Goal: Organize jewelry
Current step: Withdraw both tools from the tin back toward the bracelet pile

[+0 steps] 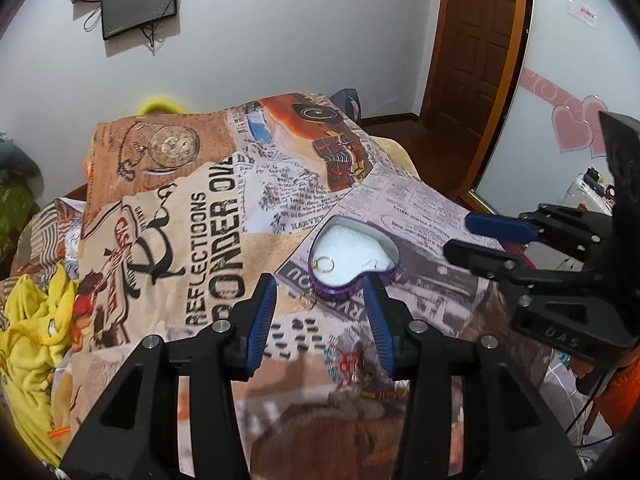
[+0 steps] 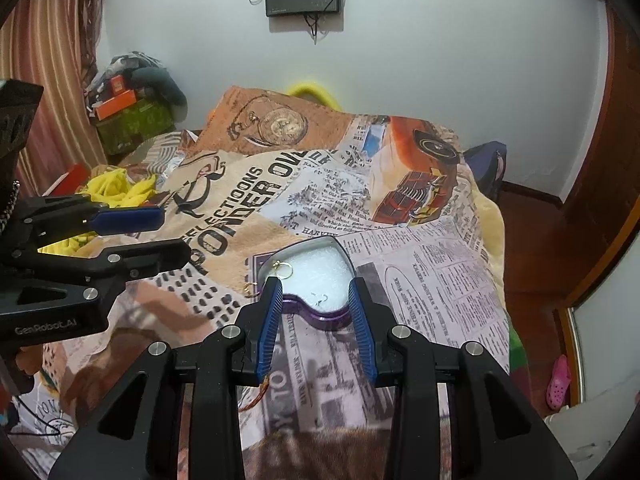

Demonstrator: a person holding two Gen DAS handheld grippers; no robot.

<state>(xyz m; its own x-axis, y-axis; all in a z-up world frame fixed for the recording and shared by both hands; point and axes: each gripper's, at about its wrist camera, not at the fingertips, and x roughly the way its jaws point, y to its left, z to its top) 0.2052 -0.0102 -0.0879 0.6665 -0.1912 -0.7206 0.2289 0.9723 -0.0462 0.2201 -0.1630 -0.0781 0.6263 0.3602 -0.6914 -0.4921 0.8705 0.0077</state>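
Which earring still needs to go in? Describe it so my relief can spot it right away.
Start from the blanket printed with newspaper text, then find the purple heart-shaped box with white foam lining. Just outside the box's left edge a small gold hoop earring lies on the blanket. Its twin hoop already sits on the foam inside; this one rests on the fabric.

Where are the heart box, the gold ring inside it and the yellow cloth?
heart box [image 1: 340, 294], left wrist view, purple front wall.
gold ring [image 1: 326, 265], left wrist view, on the hoop.
yellow cloth [image 1: 32, 332], left wrist view, middle of the folds.
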